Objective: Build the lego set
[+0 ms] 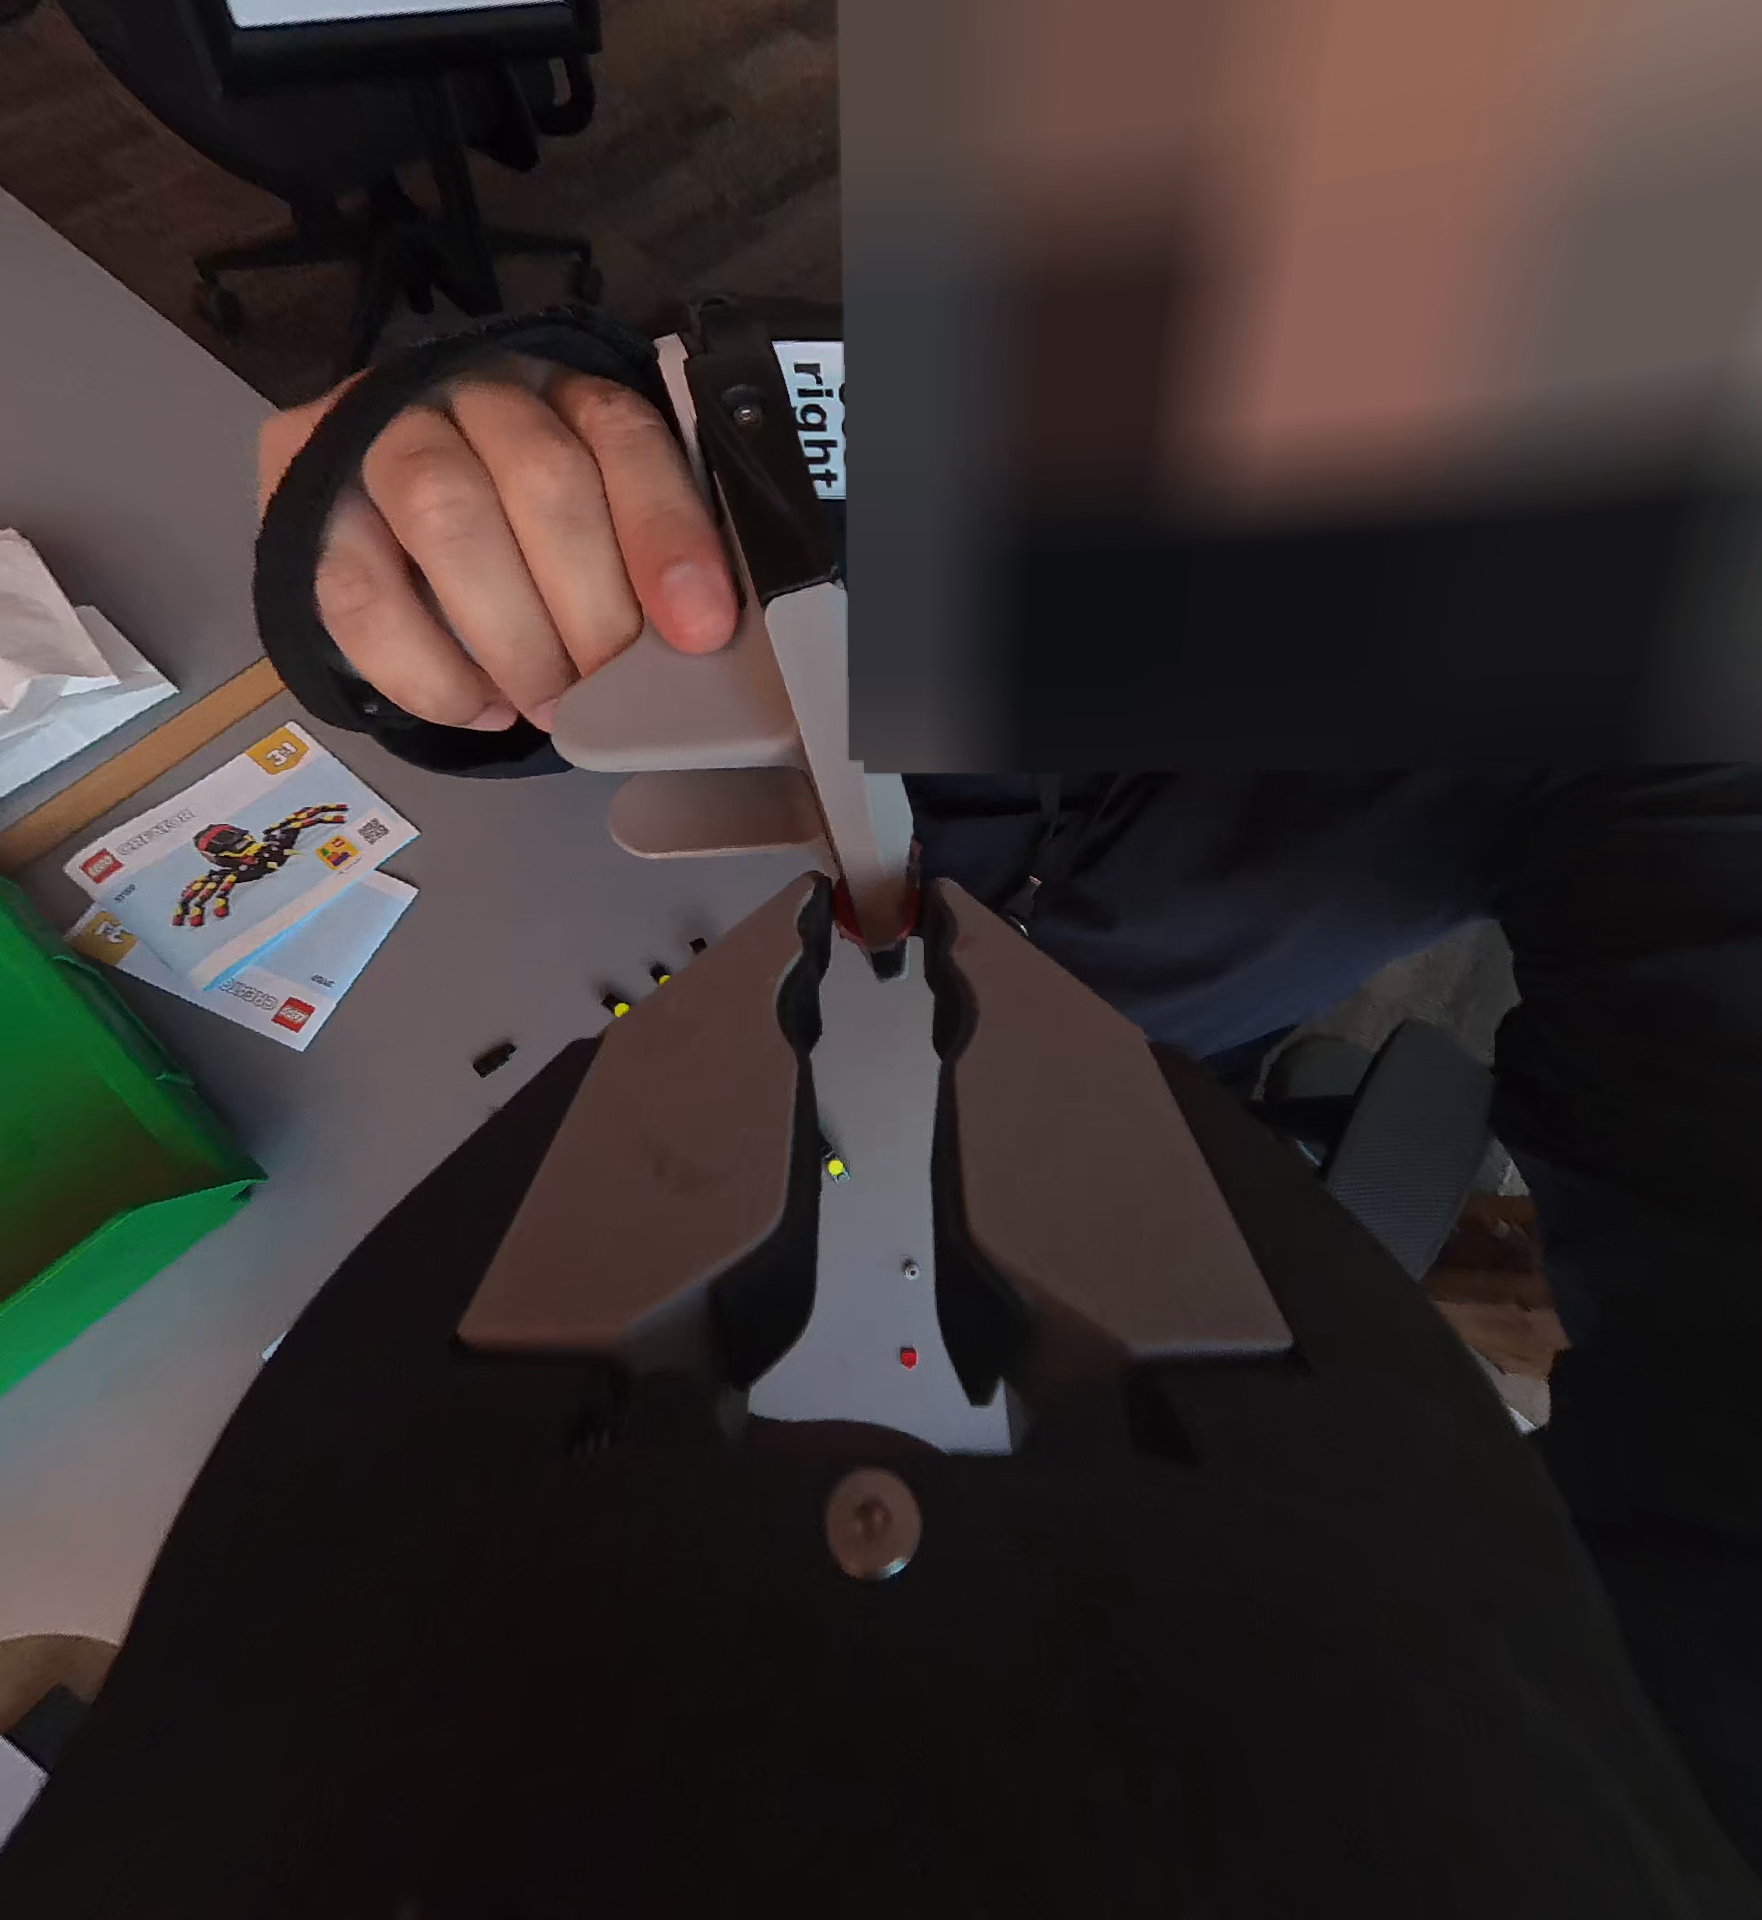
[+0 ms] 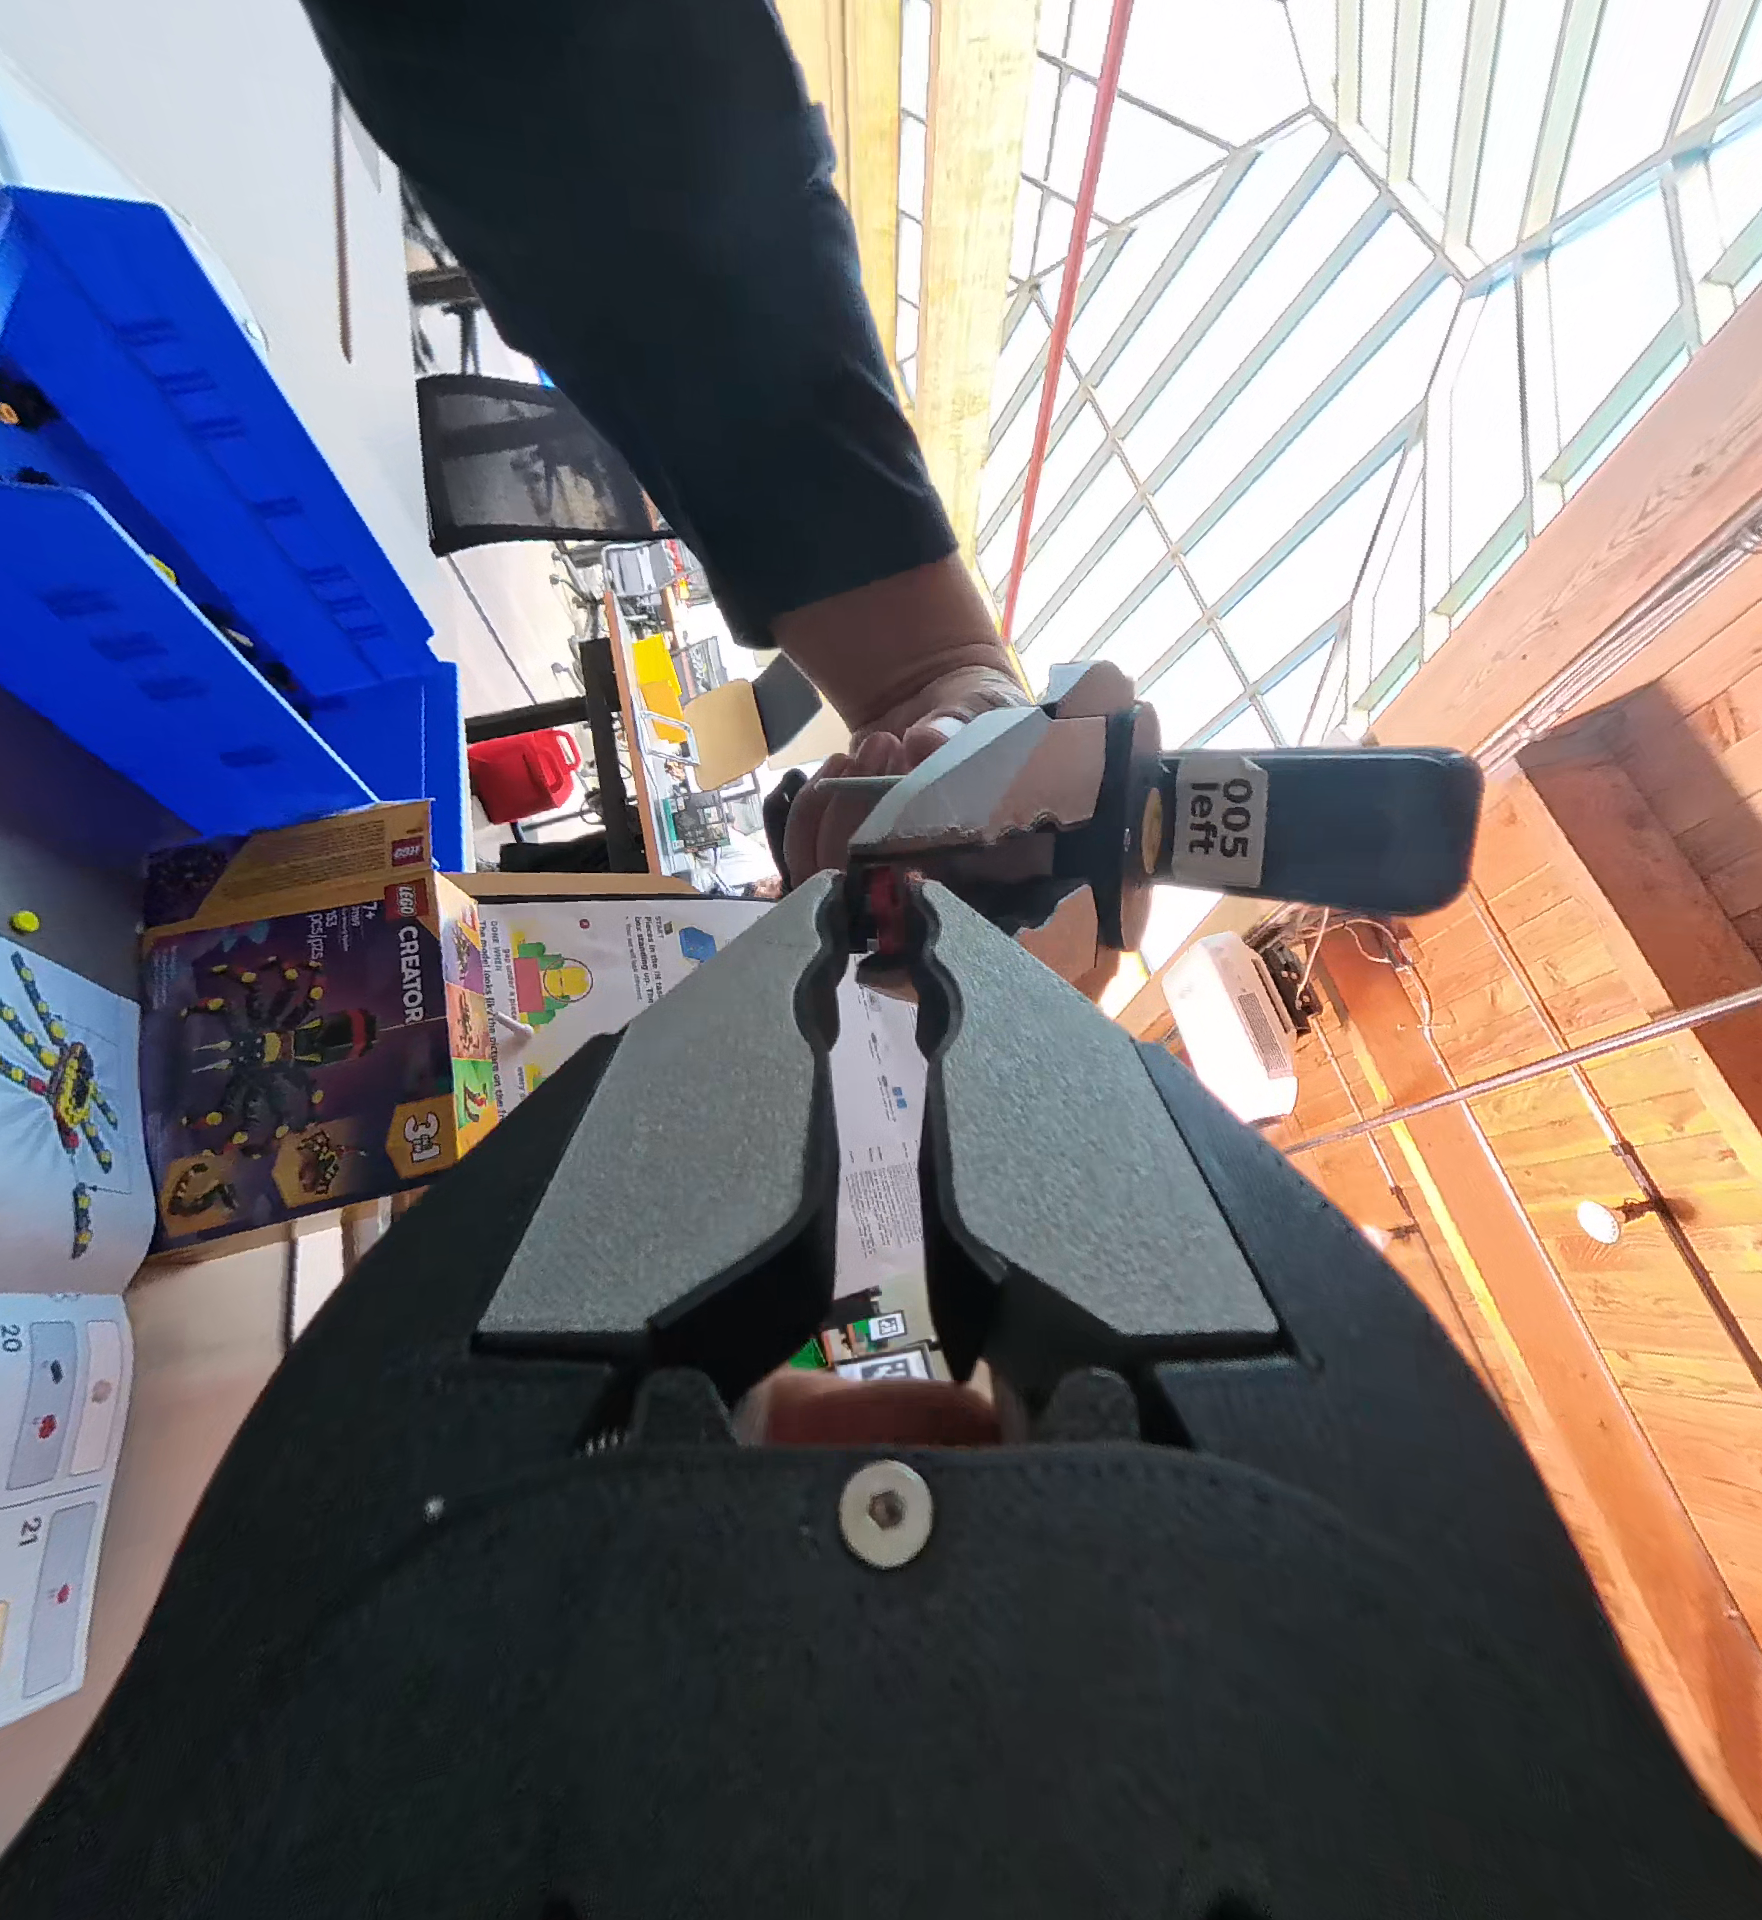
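Note:
A small red and black lego piece point(image 1: 882, 940) is held in the air above the grey table point(image 1: 503, 935). My left gripper point(image 1: 877, 914) is closed on it from below, jaws narrow, the piece pinched at the tips. My right gripper point(image 1: 861, 862), held by a hand, comes down from above and meets the same piece. In the right wrist view my right gripper point(image 2: 882, 914) is shut on the red and black piece point(image 2: 885, 912). The left gripper point(image 2: 960, 805) crosses in from the right and touches it. Most of the piece is hidden by the fingertips.
Loose small pieces lie on the table: a yellow one point(image 1: 835, 1169), a red one point(image 1: 907, 1357), a black one point(image 1: 492, 1060). Two instruction booklets point(image 1: 243, 842), a green bin point(image 1: 46, 1122) and white paper point(image 1: 15, 665) are at the left. Blue bins point(image 2: 129, 520), the set's box point(image 2: 305, 1039) and an open booklet point(image 2: 15, 1091) stand behind. Only a small space, under 4 cm, lies between the two pairs of fingers.

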A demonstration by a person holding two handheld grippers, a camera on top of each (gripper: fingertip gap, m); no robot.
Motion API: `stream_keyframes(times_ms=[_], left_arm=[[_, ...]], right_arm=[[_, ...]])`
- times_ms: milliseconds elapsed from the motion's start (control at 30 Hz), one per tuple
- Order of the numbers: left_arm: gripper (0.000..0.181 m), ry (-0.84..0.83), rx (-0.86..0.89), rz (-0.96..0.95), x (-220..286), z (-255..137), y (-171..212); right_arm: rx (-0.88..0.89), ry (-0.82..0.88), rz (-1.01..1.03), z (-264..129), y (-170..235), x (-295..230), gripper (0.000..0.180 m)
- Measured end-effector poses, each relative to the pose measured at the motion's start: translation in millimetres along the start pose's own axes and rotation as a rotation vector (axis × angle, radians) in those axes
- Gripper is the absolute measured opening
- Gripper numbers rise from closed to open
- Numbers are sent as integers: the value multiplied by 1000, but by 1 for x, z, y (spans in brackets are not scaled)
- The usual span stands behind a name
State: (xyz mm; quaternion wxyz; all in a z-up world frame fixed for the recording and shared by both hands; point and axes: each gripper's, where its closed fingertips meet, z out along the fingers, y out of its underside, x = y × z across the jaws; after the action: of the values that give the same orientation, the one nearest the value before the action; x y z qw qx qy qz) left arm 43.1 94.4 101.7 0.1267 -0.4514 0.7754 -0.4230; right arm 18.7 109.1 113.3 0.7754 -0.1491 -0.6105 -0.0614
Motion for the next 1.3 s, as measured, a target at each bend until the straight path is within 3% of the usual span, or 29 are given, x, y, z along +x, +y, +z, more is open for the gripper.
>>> stream_keyframes(times_ms=[267, 400, 600, 767, 900, 1033, 1133, 1300], left_arm=[[18, -211, 22, 43, -10, -10, 13], [27, -484, 39, 162, -20, -15, 20], [20, -988, 128, 393, -22, -24, 30], [15, -1188, 88, 375, -29, -22, 62], [5, -1284, 74, 295, -33, -15, 94], [11, -1256, 227, 155, -40, 7, 122], [7, -1143, 369, 78, -36, 35, 135], [8, -1104, 417, -112, -44, 53, 172]], right_arm=[[1, -69, 129, 9, 13, -9, 7], [-2, -122, 196, 13, 20, -17, 6], [5, -173, 294, 20, 32, -27, 6], [-8, -276, 446, 29, 45, -56, 5], [10, -350, 598, 28, 46, -80, 6], [49, -395, 690, 20, 36, -108, 7], [3, -411, 664, 13, 42, -137, 6], [-48, -498, 722, 6, 50, -178, 7]])
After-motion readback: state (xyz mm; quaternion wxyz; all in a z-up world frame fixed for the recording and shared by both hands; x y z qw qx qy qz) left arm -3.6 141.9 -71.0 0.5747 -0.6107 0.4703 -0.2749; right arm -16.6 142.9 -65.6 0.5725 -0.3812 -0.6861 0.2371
